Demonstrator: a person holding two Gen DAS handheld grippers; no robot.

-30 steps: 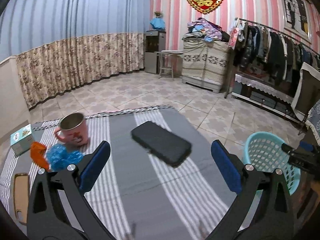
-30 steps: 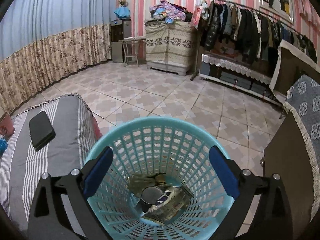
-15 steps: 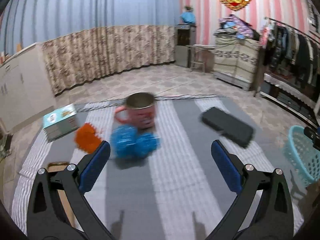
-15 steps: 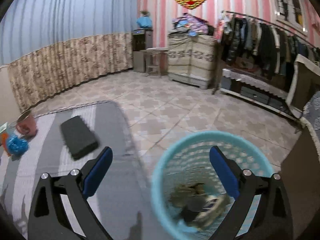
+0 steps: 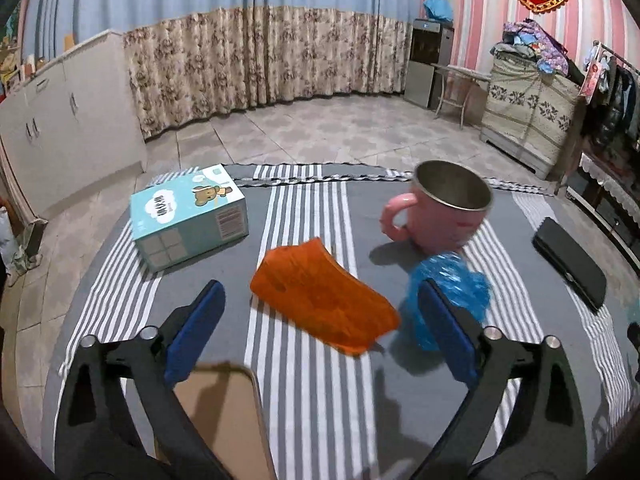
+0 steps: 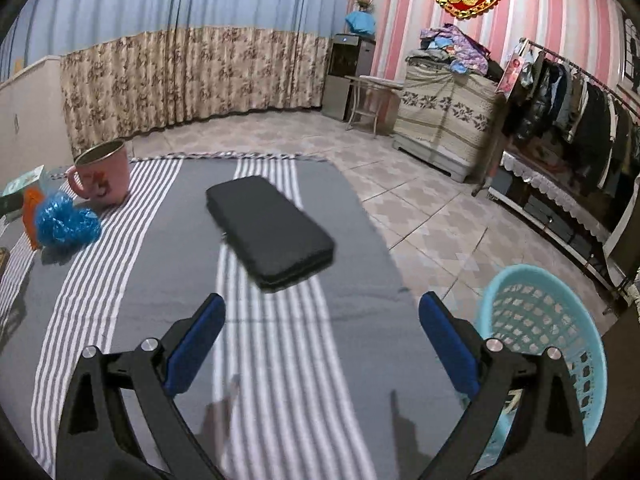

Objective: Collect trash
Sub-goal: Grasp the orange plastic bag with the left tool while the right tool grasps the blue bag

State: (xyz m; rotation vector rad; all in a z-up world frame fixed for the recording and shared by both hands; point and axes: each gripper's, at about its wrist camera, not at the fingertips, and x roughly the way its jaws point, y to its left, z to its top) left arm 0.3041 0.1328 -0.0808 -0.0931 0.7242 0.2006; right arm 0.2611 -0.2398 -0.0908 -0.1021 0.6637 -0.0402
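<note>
An orange wrapper (image 5: 320, 300) lies on the striped cloth just ahead of my left gripper (image 5: 320, 324), which is open and empty. A crumpled blue plastic wrapper (image 5: 452, 286) lies right of it, beside my right fingertip; both also show far left in the right wrist view: the blue wrapper (image 6: 66, 222) and the orange wrapper (image 6: 31, 210). My right gripper (image 6: 322, 336) is open and empty above the cloth. The turquoise basket (image 6: 540, 320) stands on the floor at its right.
A pink mug (image 5: 444, 212) stands behind the wrappers. A teal box (image 5: 188, 216) sits at the left. A black case (image 6: 268, 232) lies mid-table, ahead of the right gripper. A tan flat object (image 5: 220, 416) lies under the left gripper. Tiled floor surrounds the table.
My left gripper has swung left from the black case to the orange and blue wrappers. My right gripper has swung left off the basket to over the table.
</note>
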